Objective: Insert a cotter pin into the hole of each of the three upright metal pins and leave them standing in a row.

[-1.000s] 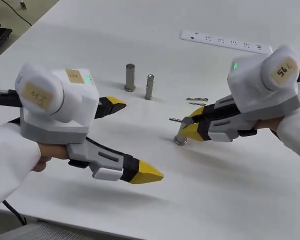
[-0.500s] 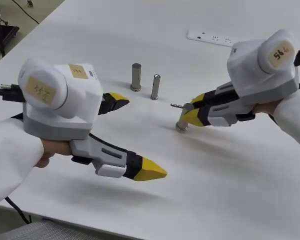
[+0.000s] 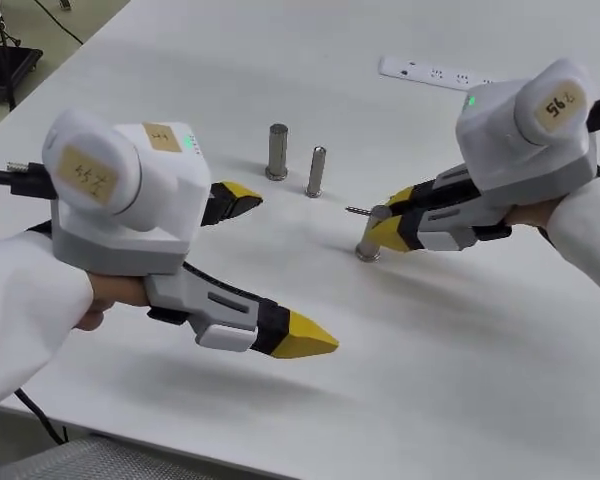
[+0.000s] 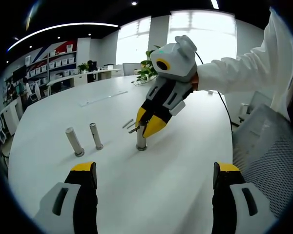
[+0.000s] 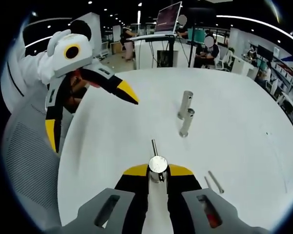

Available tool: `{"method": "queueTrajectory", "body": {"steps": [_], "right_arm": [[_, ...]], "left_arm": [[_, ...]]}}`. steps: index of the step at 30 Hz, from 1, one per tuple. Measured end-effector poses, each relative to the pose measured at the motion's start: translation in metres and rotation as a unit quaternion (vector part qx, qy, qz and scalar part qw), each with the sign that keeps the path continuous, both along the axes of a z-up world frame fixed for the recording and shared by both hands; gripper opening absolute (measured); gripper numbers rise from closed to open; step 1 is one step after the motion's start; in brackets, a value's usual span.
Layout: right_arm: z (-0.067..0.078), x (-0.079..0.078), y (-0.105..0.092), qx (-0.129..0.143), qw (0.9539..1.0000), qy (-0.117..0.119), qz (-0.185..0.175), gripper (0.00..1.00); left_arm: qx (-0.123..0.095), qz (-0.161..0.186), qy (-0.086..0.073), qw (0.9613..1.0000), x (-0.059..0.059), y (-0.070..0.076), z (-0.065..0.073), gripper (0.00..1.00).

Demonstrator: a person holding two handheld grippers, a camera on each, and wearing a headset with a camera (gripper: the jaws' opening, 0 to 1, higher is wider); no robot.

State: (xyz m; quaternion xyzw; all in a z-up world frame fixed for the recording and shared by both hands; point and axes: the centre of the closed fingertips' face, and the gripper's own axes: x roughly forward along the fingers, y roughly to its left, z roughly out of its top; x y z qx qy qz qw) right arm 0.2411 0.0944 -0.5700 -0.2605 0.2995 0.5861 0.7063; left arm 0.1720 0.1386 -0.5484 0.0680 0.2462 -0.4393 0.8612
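Jaws of the right gripper [image 3: 380, 232] are closed on a metal pin [image 3: 367, 243] at centre right of the head view. The pin's base is set on the white table [image 3: 460, 380], and its long axis is close to upright. A cotter pin [image 3: 357, 211] is seen through its top, lying level and pointing leftward, away from the gripper. In the right gripper view the clamped pin is met nearly end-on at lower centre, with the cotter pin running upward from it.

Two other metal pins [image 3: 278, 152] are stood up and to the left of the held one, near each other and apart from it. No cotter pin can be made out in them. Spare cotter pins [image 5: 212, 181] lie just right of the right gripper's jaws, so that hand is judged the nearer one for the next pick. The left gripper [image 3: 285, 270] is held above the table at lower left, its jaws wide apart with nothing between them, and is aimed toward the pins.
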Motion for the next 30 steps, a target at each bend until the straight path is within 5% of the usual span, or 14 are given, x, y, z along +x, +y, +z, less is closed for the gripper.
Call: {"method": "queueTrajectory", "body": {"steps": [5, 13, 30], "right_arm": [[0.0, -0.001, 0.0, 0.004, 0.9999, 0.011, -0.003, 0.08], [0.002, 0.001, 0.002, 0.01, 0.9999, -0.004, 0.009, 0.09], [0.034, -0.026, -0.026, 0.052, 0.9973, 0.006, -0.052, 0.38]], "left_arm": [[0.001, -0.001, 0.002, 1.0, -0.001, -0.001, -0.001, 0.99], [0.0, 0.001, 0.005, 1.0, -0.001, 0.0, 0.0, 0.99], [-0.025, 0.022, -0.007, 0.9994, 0.004, 0.003, 0.022, 0.99]]}}
